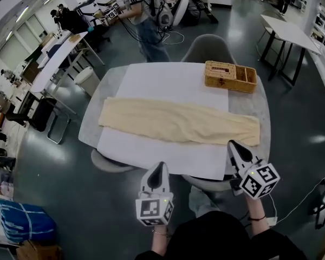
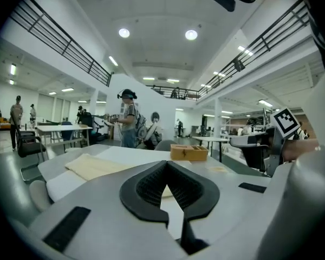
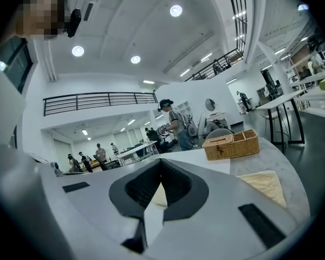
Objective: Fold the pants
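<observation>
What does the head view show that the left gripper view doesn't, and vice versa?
Head view only: the pants full length, laid out across the white sheet, right end beside the right gripper; the left gripper at the sheet's near edge. Left gripper view only: its jaws closed tip to tip, nothing between them. Both: the wicker basket and the pants' left part.

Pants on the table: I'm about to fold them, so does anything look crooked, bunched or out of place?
Mostly fine. The pants lie flat and spread lengthwise, but slightly askew on the white sheet: their right end runs off it onto the bare table. The basket sits clear of them. Nothing spilled or damaged.
</observation>
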